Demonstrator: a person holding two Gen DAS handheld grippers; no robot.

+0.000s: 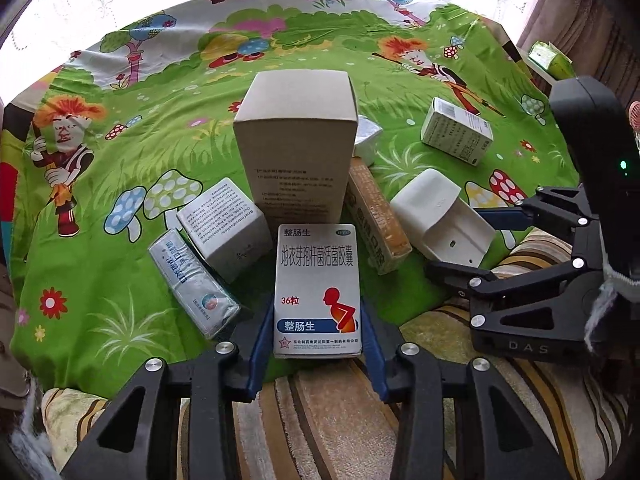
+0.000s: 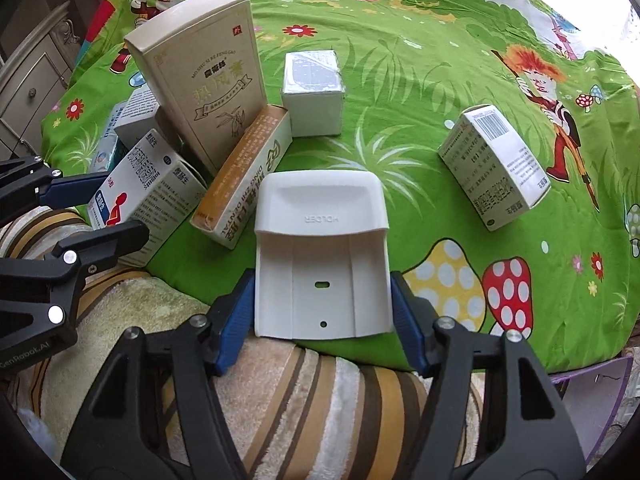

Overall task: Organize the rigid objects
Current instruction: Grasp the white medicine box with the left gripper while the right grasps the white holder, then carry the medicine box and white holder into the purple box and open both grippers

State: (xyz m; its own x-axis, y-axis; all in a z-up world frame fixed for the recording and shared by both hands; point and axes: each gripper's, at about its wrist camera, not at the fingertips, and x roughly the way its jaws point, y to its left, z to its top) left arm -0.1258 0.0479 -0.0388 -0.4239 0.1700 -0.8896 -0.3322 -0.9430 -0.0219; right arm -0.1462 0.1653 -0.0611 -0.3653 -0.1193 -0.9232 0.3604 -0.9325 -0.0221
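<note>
My left gripper point(image 1: 318, 344) is shut on a grey medicine box with a red figure point(image 1: 318, 288), at the table's near edge; the box also shows in the right wrist view point(image 2: 140, 208). My right gripper point(image 2: 324, 312) is shut on a white plastic holder point(image 2: 322, 256), which also shows in the left wrist view point(image 1: 440, 220). Behind stand a tall beige box point(image 1: 296, 152), an orange-and-white long box point(image 1: 378, 220), a white cube box point(image 1: 224, 228) and a blue-grey box point(image 1: 194, 284). The tall box point(image 2: 200, 80) and long box point(image 2: 244, 176) also appear from the right.
A green cartoon cloth point(image 1: 160, 152) covers the table. A wrapped white cube point(image 2: 314, 92) stands mid-table and a barcode box point(image 2: 494, 168) lies to the right. A striped plush cushion point(image 2: 320, 400) sits below the near edge. A dresser point(image 2: 28, 88) stands at far left.
</note>
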